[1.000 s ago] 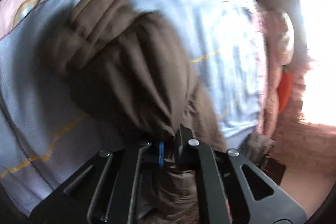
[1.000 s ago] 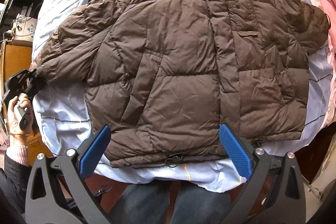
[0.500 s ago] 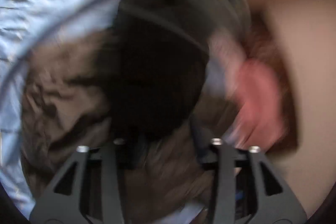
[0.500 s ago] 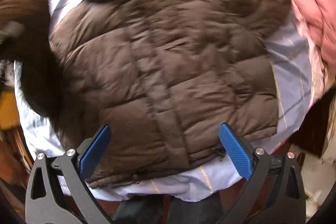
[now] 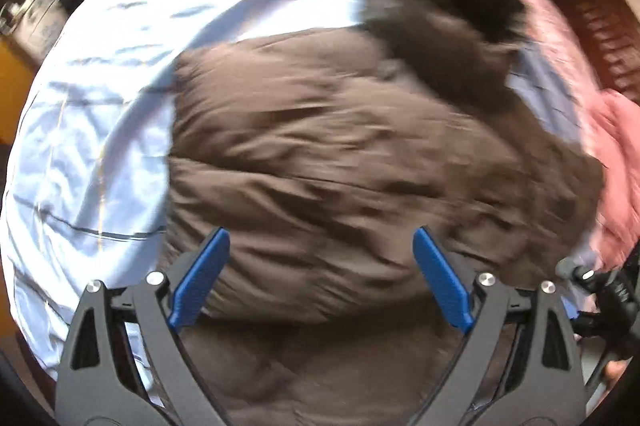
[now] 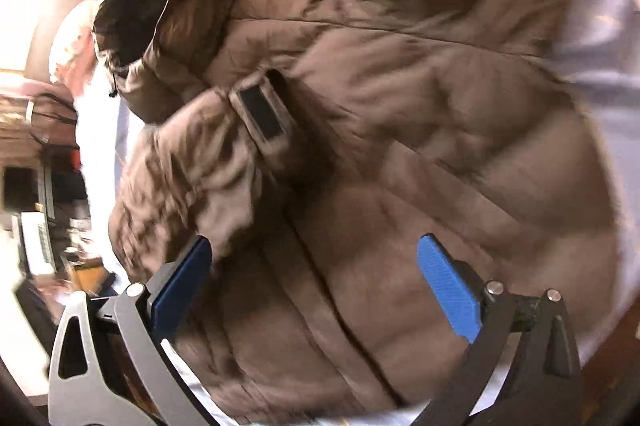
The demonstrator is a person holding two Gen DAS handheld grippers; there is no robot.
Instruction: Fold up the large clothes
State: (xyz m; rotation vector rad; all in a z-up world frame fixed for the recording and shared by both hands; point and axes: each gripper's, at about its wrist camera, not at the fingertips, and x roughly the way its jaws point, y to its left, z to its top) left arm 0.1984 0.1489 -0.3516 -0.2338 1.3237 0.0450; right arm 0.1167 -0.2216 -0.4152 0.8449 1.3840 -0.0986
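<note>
Pale blue bed sheet (image 5: 92, 130) carries brown quilted puffer jacket (image 5: 340, 162). Left gripper (image 5: 320, 278) fingers opening, empty; right gripper (image 6: 316, 290) fingers spread, empty.

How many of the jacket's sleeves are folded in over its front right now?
1. One sleeve lies folded across the chest of the jacket, its cuff tab near the collar. The other sleeve seems spread toward the blue sheet; blur hides its end.

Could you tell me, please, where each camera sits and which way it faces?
Left wrist: rides the left gripper, jaws opening, nothing between them; looks down at the brown jacket on the pale blue sheet.
Right wrist: rides the right gripper, open; looks steeply down at the jacket's folded sleeve and hood.
Shared: the jacket and the sheet.
</note>
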